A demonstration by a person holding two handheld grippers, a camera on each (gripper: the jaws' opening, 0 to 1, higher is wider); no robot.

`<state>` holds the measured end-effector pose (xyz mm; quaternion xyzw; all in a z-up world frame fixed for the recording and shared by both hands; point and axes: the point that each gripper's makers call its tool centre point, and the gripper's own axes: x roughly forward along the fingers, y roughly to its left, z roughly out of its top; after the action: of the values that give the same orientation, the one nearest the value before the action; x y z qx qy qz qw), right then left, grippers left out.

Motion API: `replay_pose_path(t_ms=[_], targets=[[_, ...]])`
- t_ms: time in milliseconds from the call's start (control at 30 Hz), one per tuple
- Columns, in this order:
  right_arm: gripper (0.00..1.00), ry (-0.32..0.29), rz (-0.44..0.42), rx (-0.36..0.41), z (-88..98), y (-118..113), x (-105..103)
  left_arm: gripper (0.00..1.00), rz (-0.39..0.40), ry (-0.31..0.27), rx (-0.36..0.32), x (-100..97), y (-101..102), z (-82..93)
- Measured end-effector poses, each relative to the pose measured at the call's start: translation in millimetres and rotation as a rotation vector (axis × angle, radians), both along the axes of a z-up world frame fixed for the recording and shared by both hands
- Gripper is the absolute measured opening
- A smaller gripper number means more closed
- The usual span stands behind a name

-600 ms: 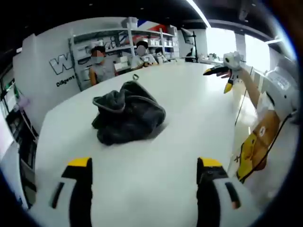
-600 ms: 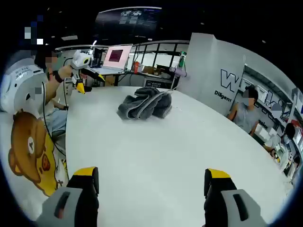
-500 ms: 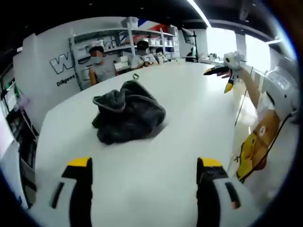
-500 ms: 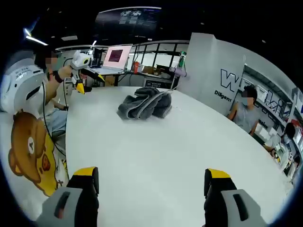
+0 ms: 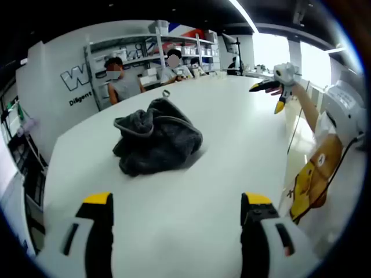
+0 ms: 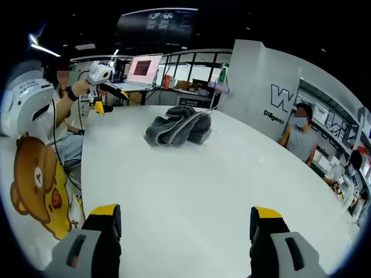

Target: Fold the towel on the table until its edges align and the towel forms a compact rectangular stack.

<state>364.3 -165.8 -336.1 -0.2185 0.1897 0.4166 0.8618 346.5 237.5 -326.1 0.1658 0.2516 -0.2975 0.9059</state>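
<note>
A wide white table stands in a workshop room with shelving along the back wall and a grey partition bearing large white letters. On the table, well ahead of both grippers, lies the dark grey towel, crumpled into a loose heap with no fold made in it; in the right gripper view the same towel sits toward the far side of the tabletop.

The left gripper hangs above the near edge of the table with its yellow-tipped jaws spread wide apart, nothing between them, well short of the towel. The right gripper is likewise held over bare tabletop with its jaws far apart and empty. Each gripper also appears at the side of the other's view, raised in the person's hand: the right one and the left one.

A laptop with a pink screen stands on a desk beyond the table. Two seated people are near the shelving.
</note>
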Motion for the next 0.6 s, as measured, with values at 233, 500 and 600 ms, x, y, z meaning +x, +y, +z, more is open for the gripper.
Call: replay_pose_path(t_ms=[233,500,600], targets=[[0.96,0.004,0.000,-0.002,-0.4,-0.8,-0.6,0.96,-0.002,0.001,0.001,0.9,-0.8,0.3],[0.96,0.004,0.004,-0.004,0.5,-0.3,-1.1,0.95,-0.003,0.001,0.000,1.1,-0.7,0.5],[0.96,0.005,0.001,-0.002,0.6,-0.3,-0.9,0.95,-0.005,0.002,0.000,0.9,-0.5,0.4]])
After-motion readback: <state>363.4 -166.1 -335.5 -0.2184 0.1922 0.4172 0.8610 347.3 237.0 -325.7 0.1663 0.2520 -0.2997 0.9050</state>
